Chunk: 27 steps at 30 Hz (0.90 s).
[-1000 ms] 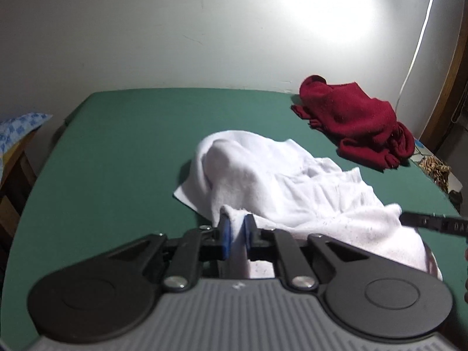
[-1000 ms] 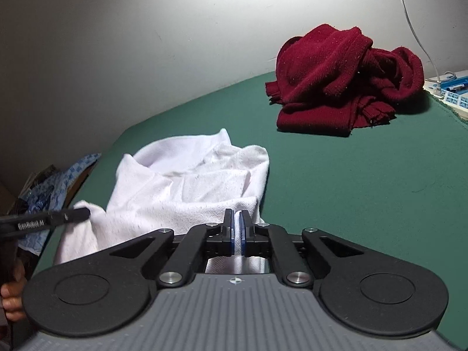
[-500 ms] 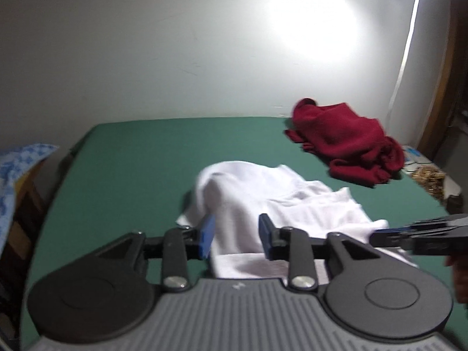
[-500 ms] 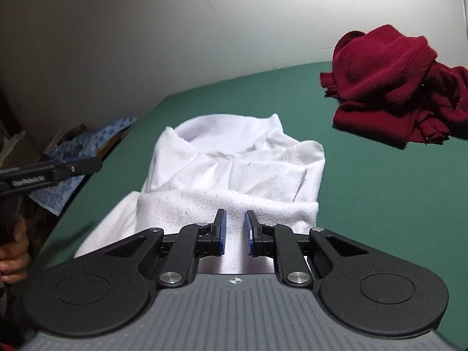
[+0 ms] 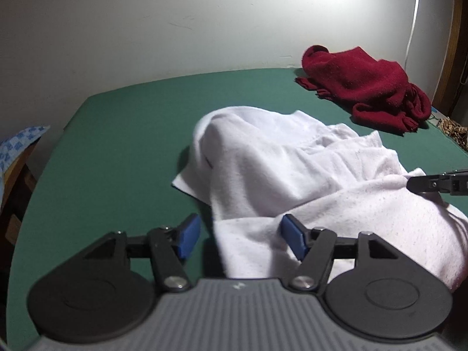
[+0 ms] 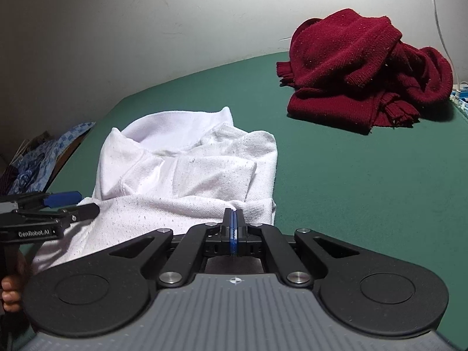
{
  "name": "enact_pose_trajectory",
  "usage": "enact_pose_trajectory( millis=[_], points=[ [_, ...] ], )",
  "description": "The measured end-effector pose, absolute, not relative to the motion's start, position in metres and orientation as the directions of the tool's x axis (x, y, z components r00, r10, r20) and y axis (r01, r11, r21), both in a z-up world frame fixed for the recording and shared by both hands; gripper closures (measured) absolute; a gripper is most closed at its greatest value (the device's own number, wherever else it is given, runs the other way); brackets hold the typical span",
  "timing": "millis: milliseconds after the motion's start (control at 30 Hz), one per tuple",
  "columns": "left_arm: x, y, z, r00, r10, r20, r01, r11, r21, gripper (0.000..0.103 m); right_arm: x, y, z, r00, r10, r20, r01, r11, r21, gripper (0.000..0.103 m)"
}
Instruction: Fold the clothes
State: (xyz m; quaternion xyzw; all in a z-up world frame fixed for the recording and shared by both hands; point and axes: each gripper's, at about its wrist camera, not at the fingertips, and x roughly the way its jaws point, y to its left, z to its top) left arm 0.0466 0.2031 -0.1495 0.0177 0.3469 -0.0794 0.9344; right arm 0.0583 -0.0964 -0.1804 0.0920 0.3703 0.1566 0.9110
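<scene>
A: Where does the white garment (image 5: pixel 292 175) sit?
B: Crumpled and part-folded on the green counter (image 5: pixel 122 146), near edge toward both cameras. The collar end lies farther back.

A: Left hand-held gripper (image 5: pixel 239 235)?
B: Jaws spread wide. The blue pads (image 5: pixel 188 234) show on both fingers. The near hem of the white garment lies between and under them, nothing pinched. In the right wrist view the left hand-held gripper (image 6: pixel 73 201) comes in from the left edge, tips at the cloth edge, fingers of a hand (image 6: pixel 10 292) below it.

A: Right hand-held gripper (image 6: pixel 233 228)?
B: Pads pressed together, no gap visible. The white garment's front fold sits right at the tips; cannot tell whether any cloth is caught between them. In the left wrist view the right hand-held gripper (image 5: pixel 415 182) touches the cloth's right edge.

A: Anything else on the counter?
B: A red sweater (image 6: pixel 359 73) bunched in a heap at the far right, well apart from the white garment. A white wall (image 5: pixel 146 29) behind, with a bright glare on it. Blue patterned fabric (image 6: pixel 46 158) off the left side of the counter.
</scene>
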Motion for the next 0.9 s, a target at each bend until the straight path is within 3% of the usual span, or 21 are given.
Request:
enact_pose_trajectory(
  millis=[33,100,167,233,367,533,633,667,700,733,800,900],
  points=[
    [0.052,0.211,-0.145,0.750,-0.131,-0.648,0.143,0.989,-0.034,0.037,0.062,-0.099,-0.174,0.686,0.348,-0.639,-0.217,0.936,0.278,0.100],
    [0.068,0.223,-0.139,0.739,-0.165,-0.653,0.134,0.986,-0.098,0.026,0.073,-0.105,-0.162,0.710,0.340,-0.617,-0.223,0.939,0.260,0.083],
    [0.086,0.228,-0.135,0.724,-0.212,-0.657,0.127,0.976,-0.176,0.018,0.093,-0.110,-0.152,0.711,0.355,-0.608,-0.239,0.934,0.266,0.074],
    [0.103,0.227,-0.132,0.713,-0.244,-0.657,0.126,0.967,-0.223,0.015,0.118,-0.111,-0.148,0.703,0.387,-0.597,-0.250,0.920,0.302,0.063],
    [0.133,0.205,-0.129,0.702,-0.254,-0.666,0.144,0.966,-0.216,0.007,0.172,-0.094,-0.155,0.640,0.440,-0.630,-0.280,0.897,0.342,0.063],
    [0.165,0.181,-0.142,0.644,-0.236,-0.727,0.171,0.972,-0.163,0.010,0.217,-0.070,-0.180,0.502,0.504,-0.703,-0.335,0.863,0.379,0.063],
    [0.179,0.178,-0.153,0.617,-0.222,-0.755,0.166,0.974,-0.151,0.010,0.222,-0.063,-0.185,0.477,0.531,-0.700,-0.395,0.841,0.369,0.059],
    [0.182,0.180,-0.156,0.615,-0.227,-0.755,0.160,0.974,-0.162,0.012,0.221,-0.061,-0.185,0.477,0.533,-0.699,-0.416,0.838,0.354,0.059],
    [0.183,0.182,-0.158,0.615,-0.232,-0.754,0.155,0.973,-0.173,0.014,0.221,-0.060,-0.185,0.476,0.527,-0.704,-0.432,0.838,0.335,0.066],
    [0.185,0.185,-0.160,0.615,-0.238,-0.751,0.150,0.971,-0.185,0.019,0.221,-0.059,-0.184,0.475,0.521,-0.709,-0.447,0.837,0.315,0.090],
    [0.186,0.188,-0.158,0.613,-0.268,-0.743,0.162,0.963,-0.215,0.044,0.222,-0.061,-0.183,0.482,0.523,-0.703,-0.449,0.836,0.314,0.091],
    [0.187,0.201,-0.151,0.596,-0.371,-0.712,0.164,0.924,-0.345,0.070,0.216,-0.071,-0.175,0.515,0.537,-0.668,-0.428,0.836,0.342,0.092]
  ],
)
